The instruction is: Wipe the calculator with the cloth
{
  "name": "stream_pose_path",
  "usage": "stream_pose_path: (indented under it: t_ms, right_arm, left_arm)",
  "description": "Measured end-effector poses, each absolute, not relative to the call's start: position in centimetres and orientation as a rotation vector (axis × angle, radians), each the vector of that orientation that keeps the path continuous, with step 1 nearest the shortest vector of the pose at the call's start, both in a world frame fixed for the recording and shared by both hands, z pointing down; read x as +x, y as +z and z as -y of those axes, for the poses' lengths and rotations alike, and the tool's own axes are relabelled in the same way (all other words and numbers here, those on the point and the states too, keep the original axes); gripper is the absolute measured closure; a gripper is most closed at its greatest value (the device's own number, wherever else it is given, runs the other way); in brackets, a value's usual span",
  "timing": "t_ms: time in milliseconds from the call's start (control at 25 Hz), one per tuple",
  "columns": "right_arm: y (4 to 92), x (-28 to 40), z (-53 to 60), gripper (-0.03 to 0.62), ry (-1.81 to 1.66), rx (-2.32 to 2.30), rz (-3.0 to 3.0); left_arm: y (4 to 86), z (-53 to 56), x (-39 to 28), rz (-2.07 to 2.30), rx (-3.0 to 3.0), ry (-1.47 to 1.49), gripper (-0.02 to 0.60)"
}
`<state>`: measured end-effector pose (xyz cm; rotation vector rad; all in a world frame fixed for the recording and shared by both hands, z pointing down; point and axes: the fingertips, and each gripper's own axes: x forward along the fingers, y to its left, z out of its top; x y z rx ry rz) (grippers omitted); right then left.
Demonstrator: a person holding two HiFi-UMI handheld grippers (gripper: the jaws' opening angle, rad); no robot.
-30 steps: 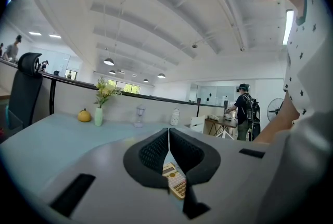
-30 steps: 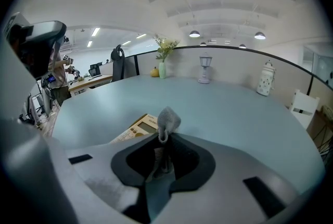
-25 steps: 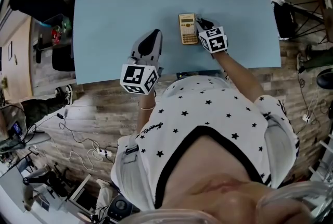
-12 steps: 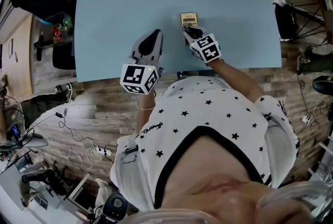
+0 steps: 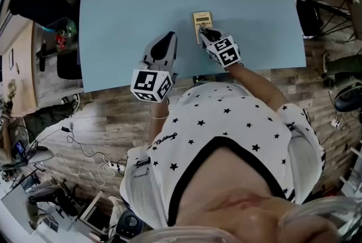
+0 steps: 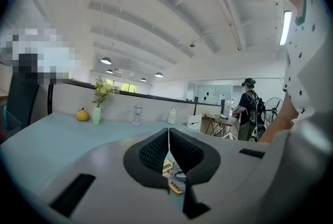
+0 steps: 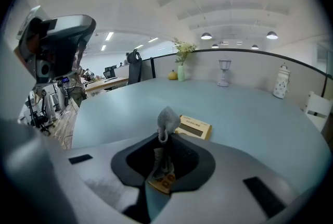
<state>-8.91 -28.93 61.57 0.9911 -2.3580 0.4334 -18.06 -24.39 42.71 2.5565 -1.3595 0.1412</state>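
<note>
Left gripper sits over the pale blue desk. Its own view shows the jaws pressed together on nothing. To its right lies a tan, rectangular calculator, its long axis running away from the person and its near end covered by the right gripper. Only the right gripper view shows the grey cloth clamped in those jaws.
</note>
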Motion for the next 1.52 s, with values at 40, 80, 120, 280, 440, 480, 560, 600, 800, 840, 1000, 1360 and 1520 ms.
stream_pose_path:
  t_ms: [40, 80, 120, 280, 440, 480, 560, 600, 800, 840, 1000, 1360, 1520]
  right_arm:
    - [61.6, -8.5, 29.1, 0.539, 0.437, 1.005, 2.353]
    - [61.7, -8.1, 29.2, 0.539, 0.44, 1.021, 2.347]
    - [61.7, -7.6, 29.4, 0.539, 0.444, 1.039, 2.342]
    - [61.7, -5.6, 30.1, 0.539, 0.465, 1.115, 2.311]
    - [62.0, -3.8, 30.0, 0.539, 0.493, 1.176, 2.277]
    - [62.1, -3.5, 29.9, 0.539, 0.501, 1.185, 2.272]
    - [62.2, -3.0, 29.7, 0.539, 0.518, 1.196, 2.267]
    - [62.2, -2.9, 29.6, 0.539, 0.525, 1.199, 2.267]
    - [62.4, -2.7, 29.5, 0.539, 0.54, 1.194, 2.267]
    - [62.4, -2.6, 29.6, 0.539, 0.544, 1.196, 2.268]
    - [62.0, -2.0, 30.3, 0.539, 0.579, 1.242, 2.28]
    - [56.3, 1.0, 33.0, 0.539, 0.637, 1.419, 2.398]
    - [52.9, 0.9, 33.1, 0.54, 0.591, 1.442, 2.493]
  left_arm:
    - [42.8, 24.4, -18.0, 1.355, 2.557, 0.142, 0.551]
    - [42.9, 24.4, -17.9, 1.351, 2.557, 0.144, 0.551]
    - [42.9, 24.4, -17.8, 1.347, 2.557, 0.147, 0.551]
    - [43.1, 24.5, -17.4, 1.324, 2.564, 0.153, 0.551]
    - [43.2, 24.6, -16.7, 1.29, 2.585, 0.162, 0.551]
    - [43.1, 24.7, -16.5, 1.283, 2.591, 0.163, 0.551]
    - [43.1, 24.8, -16.0, 1.271, 2.601, 0.163, 0.551]
    - [43.0, 24.8, -15.8, 1.266, 2.605, 0.162, 0.551]
    - [42.8, 25.2, -15.3, 1.259, 2.612, 0.163, 0.551]
    - [42.8, 25.2, -15.3, 1.261, 2.612, 0.164, 0.551]
    - [42.9, 25.2, -15.6, 1.278, 2.604, 0.167, 0.551]
    - [42.9, 25.4, -16.2, 1.314, 2.588, 0.168, 0.551]
    - [42.5, 25.5, -16.1, 1.314, 2.604, 0.173, 0.551]
